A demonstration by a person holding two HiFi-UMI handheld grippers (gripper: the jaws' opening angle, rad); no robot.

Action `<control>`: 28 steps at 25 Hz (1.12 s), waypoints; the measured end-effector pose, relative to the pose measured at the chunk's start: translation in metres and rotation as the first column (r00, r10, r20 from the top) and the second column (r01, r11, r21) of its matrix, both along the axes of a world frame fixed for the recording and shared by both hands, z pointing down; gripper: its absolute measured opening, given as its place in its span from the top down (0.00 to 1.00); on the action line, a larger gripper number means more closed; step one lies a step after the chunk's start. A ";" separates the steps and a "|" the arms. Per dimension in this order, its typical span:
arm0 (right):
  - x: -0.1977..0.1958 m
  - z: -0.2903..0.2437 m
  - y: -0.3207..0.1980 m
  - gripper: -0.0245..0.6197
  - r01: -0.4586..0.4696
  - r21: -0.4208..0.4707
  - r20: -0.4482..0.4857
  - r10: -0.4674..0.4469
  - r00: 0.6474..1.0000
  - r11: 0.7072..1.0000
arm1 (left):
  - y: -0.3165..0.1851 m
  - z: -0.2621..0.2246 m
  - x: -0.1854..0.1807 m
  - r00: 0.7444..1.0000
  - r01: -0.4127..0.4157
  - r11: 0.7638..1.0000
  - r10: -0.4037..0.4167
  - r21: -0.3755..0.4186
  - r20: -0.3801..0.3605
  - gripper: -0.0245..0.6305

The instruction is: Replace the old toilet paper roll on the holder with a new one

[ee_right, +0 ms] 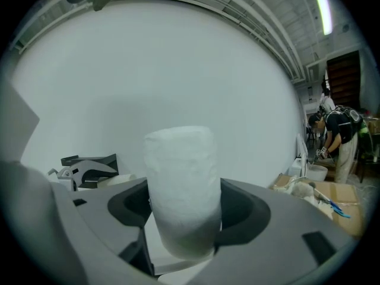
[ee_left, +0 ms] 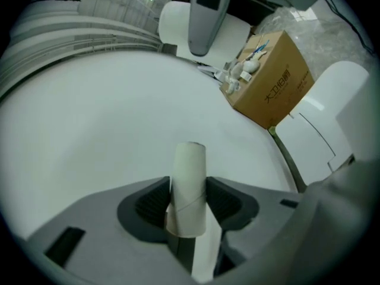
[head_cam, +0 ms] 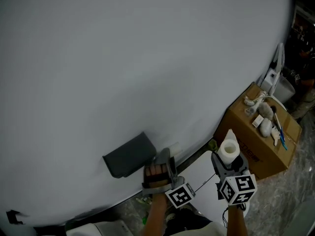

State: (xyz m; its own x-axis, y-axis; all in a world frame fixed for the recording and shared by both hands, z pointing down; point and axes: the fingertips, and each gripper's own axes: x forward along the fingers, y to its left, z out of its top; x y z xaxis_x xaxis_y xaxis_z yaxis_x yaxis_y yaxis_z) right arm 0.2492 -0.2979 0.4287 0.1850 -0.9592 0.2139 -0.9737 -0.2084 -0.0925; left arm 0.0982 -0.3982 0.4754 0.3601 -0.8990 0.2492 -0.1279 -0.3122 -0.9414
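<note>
The left gripper (ee_left: 189, 203) clamps the bare white cardboard core (ee_left: 189, 183) upright; the right gripper (ee_right: 181, 209) clamps the full white paper roll (ee_right: 181, 177). Advised: discard the core aside, align the roll's bore with the dark grey wall holder (head_cam: 129, 156), and squeeze lightly.

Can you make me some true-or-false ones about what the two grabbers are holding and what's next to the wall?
1. The right gripper holds a fat white toilet paper roll. True.
2. The left gripper holds nothing. False: a thin cardboard tube stands upright between its jaws.
3. A cardboard box sits by the wall on the right. True.
4. The top of the box is bare. False: small things lie on it.
5. The white roll is on the dark holder. False: it is in the right gripper, apart from the holder.
</note>
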 end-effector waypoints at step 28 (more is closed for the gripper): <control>-0.082 -0.014 -0.016 0.46 0.191 0.054 0.039 -0.194 0.980 0.980 | 0.060 -0.095 -0.109 0.313 -0.342 0.913 -0.110 -0.221 -0.943 0.67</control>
